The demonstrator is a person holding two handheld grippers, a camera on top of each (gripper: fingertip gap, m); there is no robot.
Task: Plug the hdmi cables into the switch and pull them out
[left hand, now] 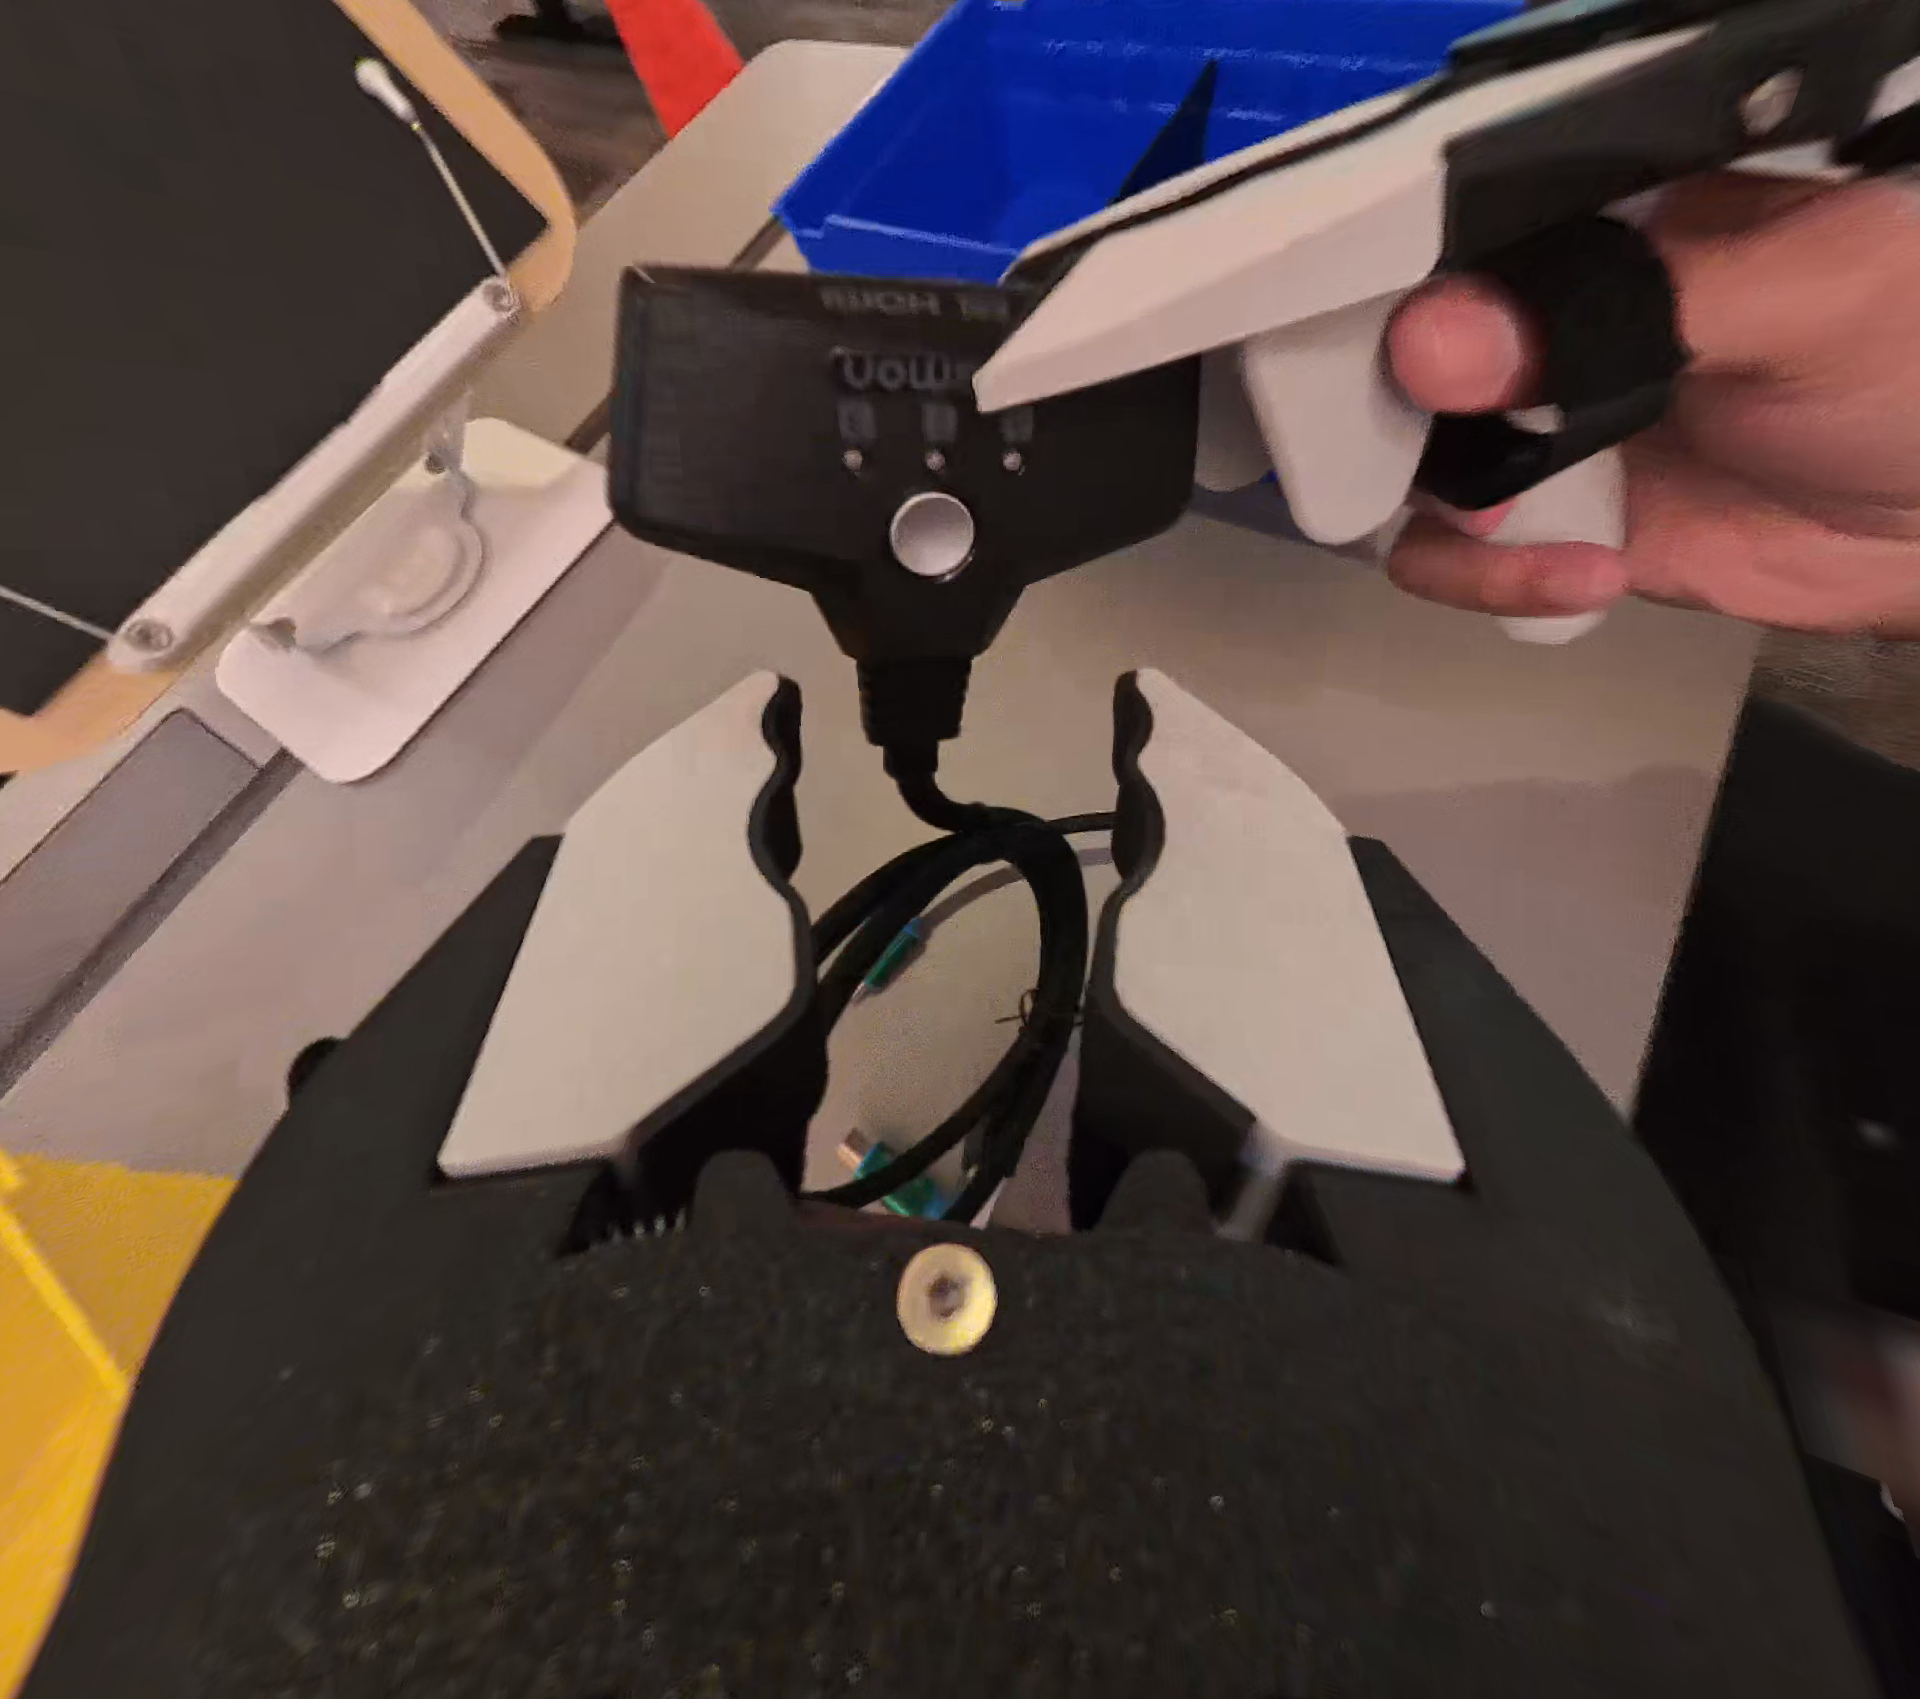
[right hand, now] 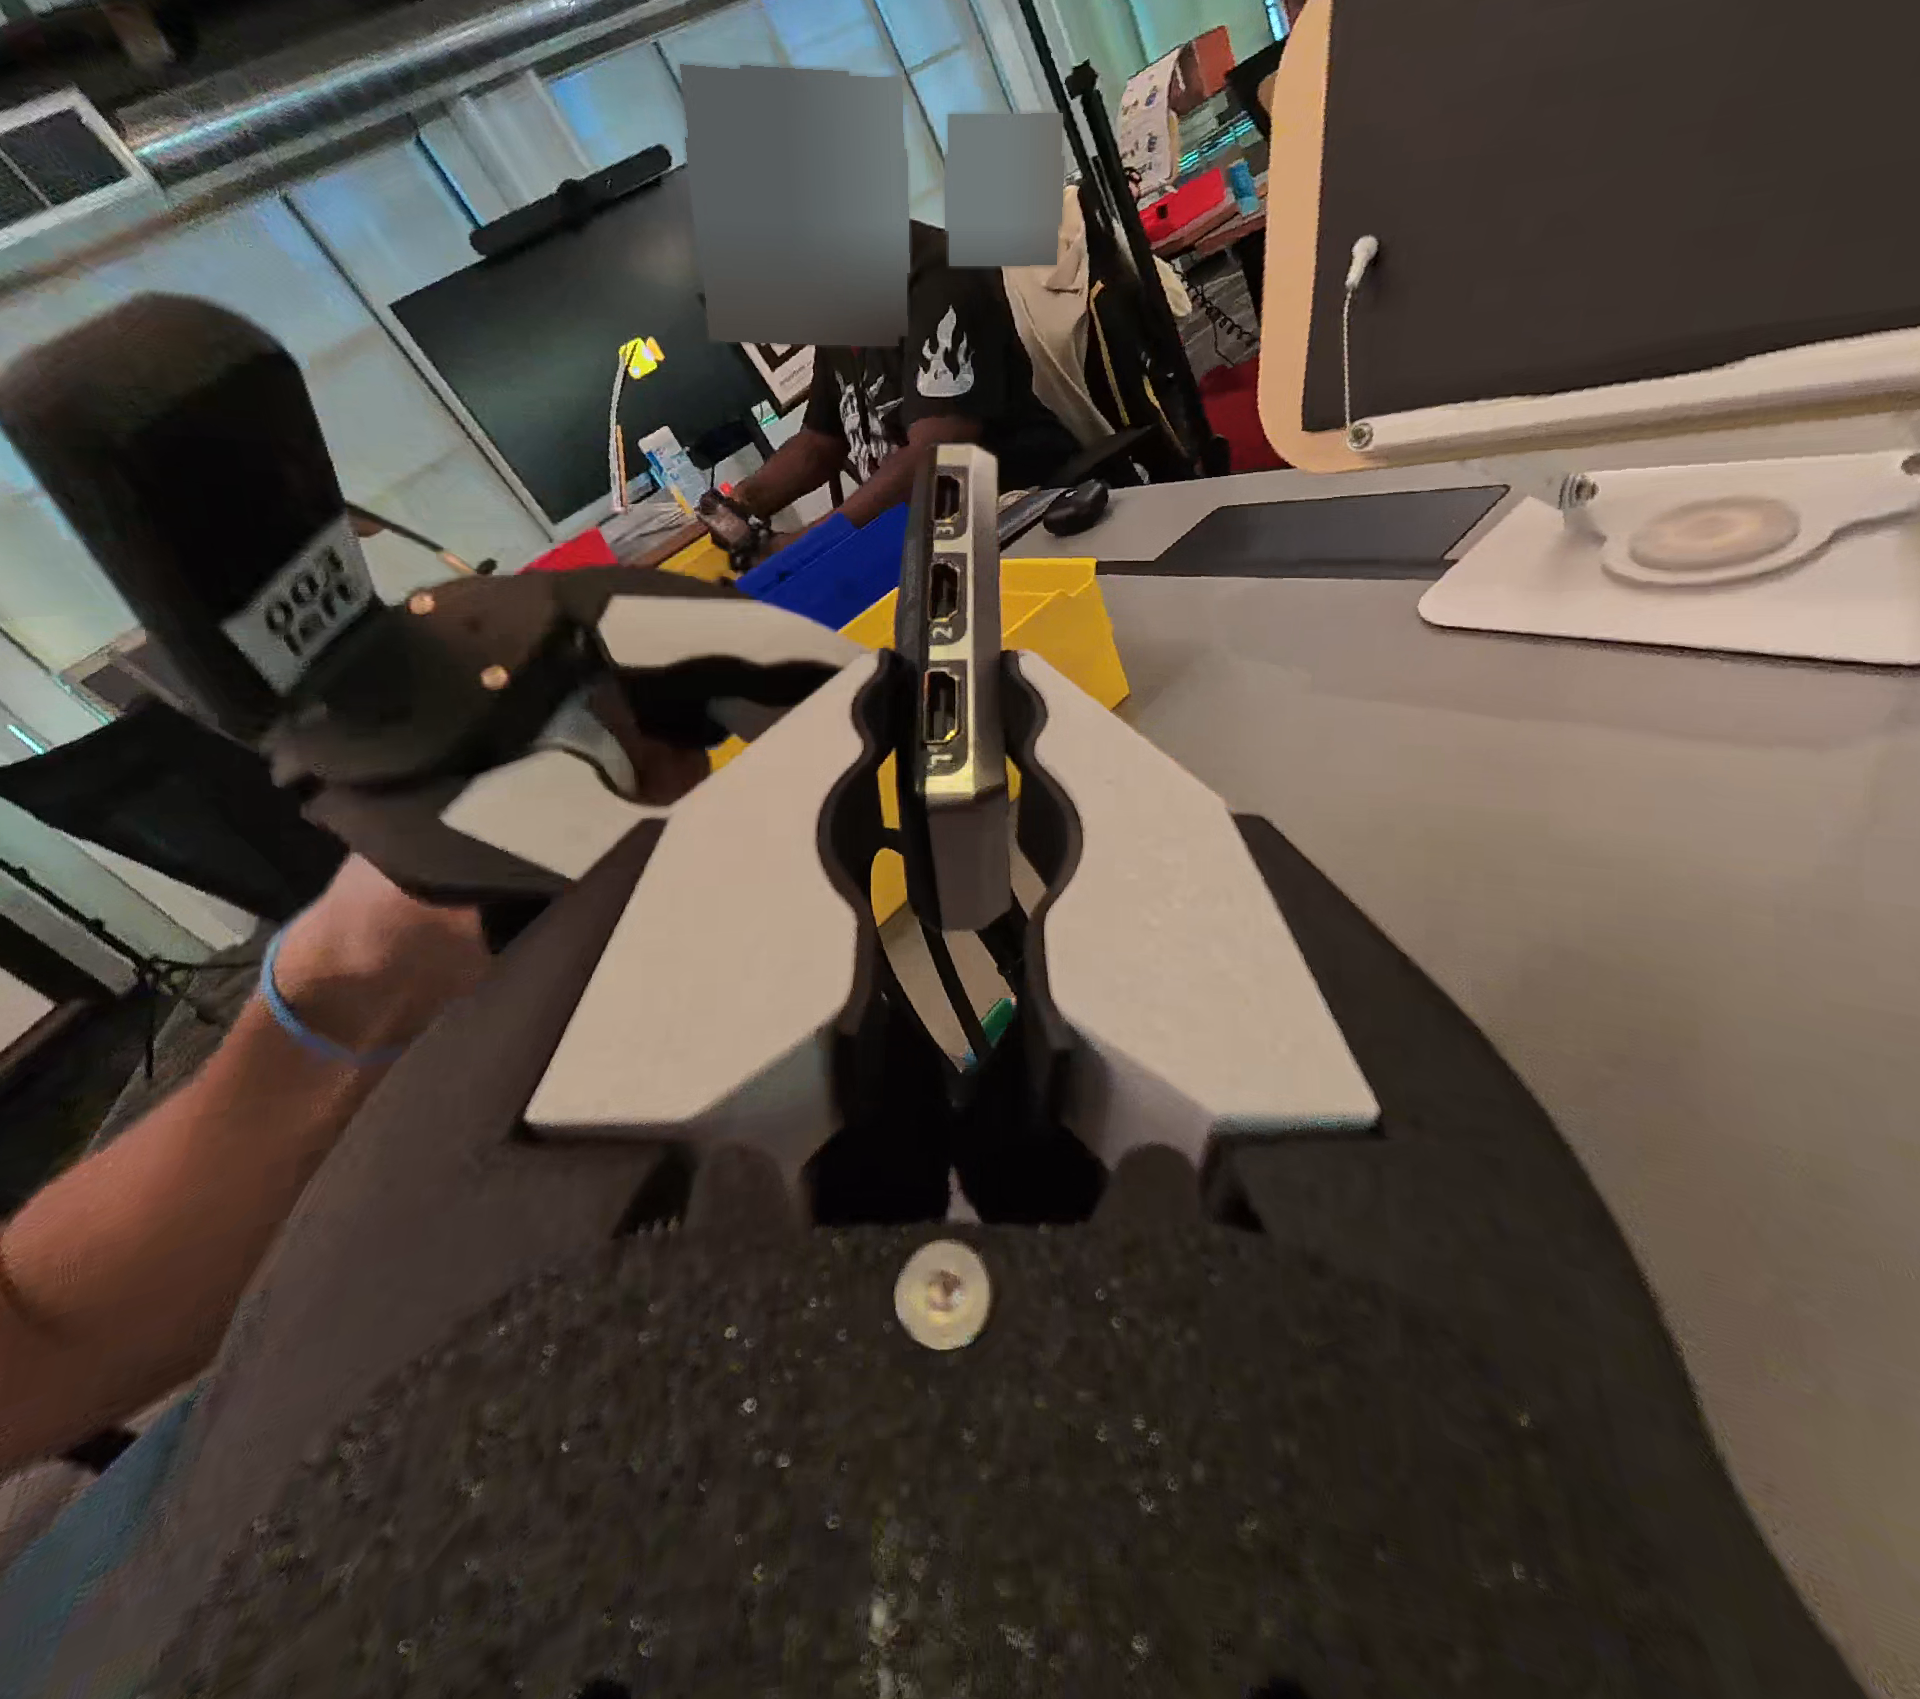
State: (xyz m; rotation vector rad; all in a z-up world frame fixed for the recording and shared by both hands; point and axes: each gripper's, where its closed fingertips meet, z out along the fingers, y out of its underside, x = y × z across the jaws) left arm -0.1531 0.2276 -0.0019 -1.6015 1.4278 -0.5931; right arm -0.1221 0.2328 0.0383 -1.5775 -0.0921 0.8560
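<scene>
The right gripper [right hand: 951, 699] is clamped on the black HDMI switch [right hand: 951, 662], its two white fingers [right hand: 1132, 911] pressing the switch's flat faces near one end, so the switch stands on edge between them with its row of three ports [right hand: 945, 589] facing the camera. In the left wrist view the same switch [left hand: 904, 423] hangs ahead of the left gripper [left hand: 956, 704], whose fingers stand apart with nothing between them; the switch's own lead [left hand: 914, 714] drops down into the gap and joins a loop of black cable [left hand: 1029, 943] lying on the grey table [left hand: 1351, 766] below. Beyond the switch sits a blue bin [left hand: 1039, 132]; a yellow bin [right hand: 1049, 621] shows behind it in the right wrist view.
</scene>
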